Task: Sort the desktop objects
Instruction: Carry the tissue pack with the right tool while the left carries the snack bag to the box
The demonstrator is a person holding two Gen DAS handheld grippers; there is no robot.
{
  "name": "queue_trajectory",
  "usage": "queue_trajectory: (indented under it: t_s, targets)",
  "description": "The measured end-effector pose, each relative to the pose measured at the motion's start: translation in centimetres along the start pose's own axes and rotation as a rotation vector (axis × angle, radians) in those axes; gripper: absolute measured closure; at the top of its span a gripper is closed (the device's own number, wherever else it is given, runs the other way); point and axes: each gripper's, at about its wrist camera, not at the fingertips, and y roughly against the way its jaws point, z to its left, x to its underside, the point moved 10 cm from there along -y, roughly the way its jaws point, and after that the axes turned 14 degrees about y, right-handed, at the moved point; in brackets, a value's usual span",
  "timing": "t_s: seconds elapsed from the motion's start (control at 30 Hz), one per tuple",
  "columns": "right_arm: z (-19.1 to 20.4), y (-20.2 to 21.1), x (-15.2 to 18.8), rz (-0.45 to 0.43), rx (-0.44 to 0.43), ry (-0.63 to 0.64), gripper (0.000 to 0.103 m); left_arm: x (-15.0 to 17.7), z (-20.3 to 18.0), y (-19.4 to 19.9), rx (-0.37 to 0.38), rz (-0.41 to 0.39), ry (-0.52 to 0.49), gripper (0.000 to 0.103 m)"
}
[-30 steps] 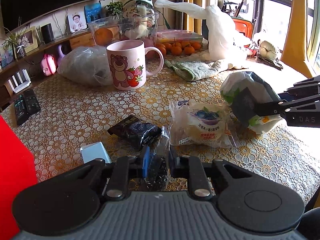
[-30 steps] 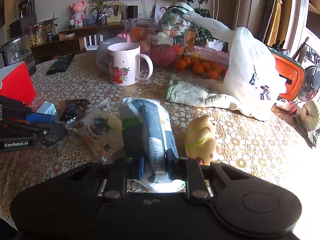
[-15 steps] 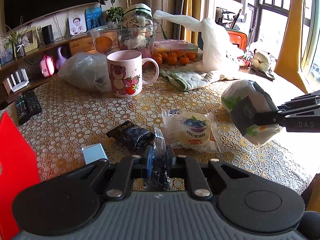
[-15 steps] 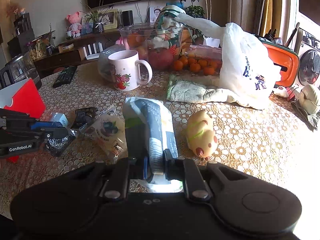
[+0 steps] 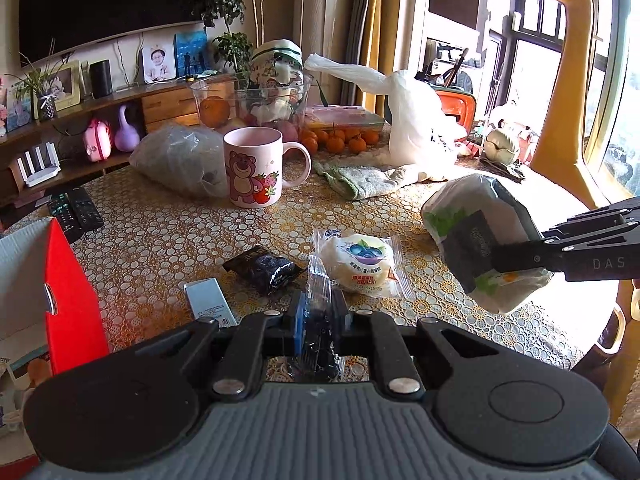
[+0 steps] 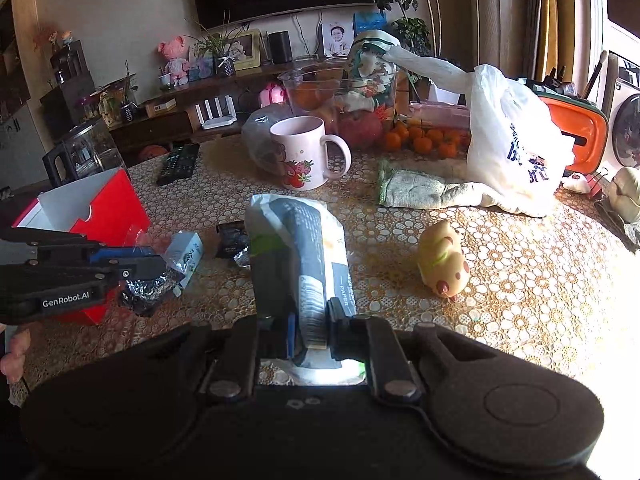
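Observation:
My left gripper (image 5: 319, 316) is shut on a dark snack packet in clear wrap (image 5: 318, 344), held above the table; it also shows in the right wrist view (image 6: 146, 288). My right gripper (image 6: 310, 320) is shut on a white, grey and green tissue pack (image 6: 296, 248), held above the table at the right in the left wrist view (image 5: 480, 236). On the table lie a blueberry bun packet (image 5: 362, 264), a black snack packet (image 5: 264, 268), a small pale blue box (image 5: 208, 300) and a yellow toy pig (image 6: 444, 260).
An open red box (image 6: 108, 208) stands at the left edge. Further back are a pink bear mug (image 5: 254, 170), a grey bag (image 5: 176, 158), a green cloth (image 5: 360, 178), a white plastic bag (image 6: 516, 152), a fruit bowl (image 5: 248, 104), tangerines (image 5: 340, 142) and remotes (image 5: 74, 210).
Both grippers have risen and drawn back with their loads, so more of the table and the red box shows. Their grips have not changed.

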Motion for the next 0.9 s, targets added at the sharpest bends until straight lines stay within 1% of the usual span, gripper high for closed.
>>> queue_trajectory:
  t_s: [0.2, 0.4, 0.7, 0.9]
  targets:
    - [3.2, 1.6, -0.9, -0.010, -0.074, -0.014, 0.089, 0.1, 1.1, 3.6, 0.004, -0.021, 0.037, 0.091]
    - [6.9, 3.1, -2.7, -0.037, -0.146, 0.011, 0.089, -0.4, 2.8, 7.7, -0.003, -0.059, 0.066, 0.091]
    - [12.9, 4.3, -6.2, -0.081, -0.244, 0.061, 0.089, -1.5, 7.0, 13.8, -0.045, -0.126, 0.115, 0.091]
    - [16.6, 4.3, -8.3, -0.092, -0.305, 0.079, 0.089, -2.3, 10.8, 17.2, -0.091, -0.164, 0.147, 0.091]
